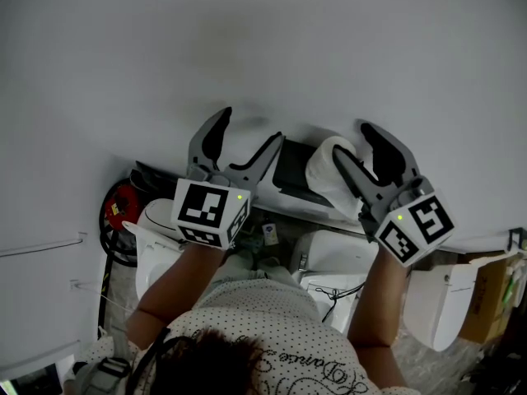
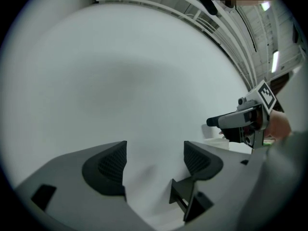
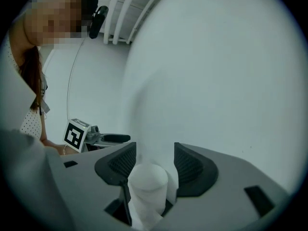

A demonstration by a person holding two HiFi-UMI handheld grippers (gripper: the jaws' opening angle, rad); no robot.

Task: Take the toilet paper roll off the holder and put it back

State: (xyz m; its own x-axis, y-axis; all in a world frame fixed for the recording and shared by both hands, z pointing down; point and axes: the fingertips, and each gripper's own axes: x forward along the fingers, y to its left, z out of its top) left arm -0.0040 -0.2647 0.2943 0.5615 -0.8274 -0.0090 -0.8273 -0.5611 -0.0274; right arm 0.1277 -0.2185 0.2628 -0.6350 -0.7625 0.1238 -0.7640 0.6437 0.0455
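The white toilet paper roll (image 1: 326, 171) sits between the jaws of my right gripper (image 1: 352, 141), close to the white wall. In the right gripper view the roll (image 3: 147, 186) fills the gap and both pads touch it, so my right gripper (image 3: 154, 154) is shut on it. A black holder (image 1: 292, 174) is fixed to the wall just left of the roll. My left gripper (image 1: 249, 128) is held up left of the holder, open. In the left gripper view nothing lies between the jaws of the left gripper (image 2: 155, 161), only bare wall.
A plain white wall (image 1: 247, 39) fills the top of the head view. Below stand white toilets (image 1: 155, 230) (image 1: 339, 257) (image 1: 432, 301), a red object with black hose (image 1: 122, 206) at the left and a cardboard box (image 1: 487, 295) at the right.
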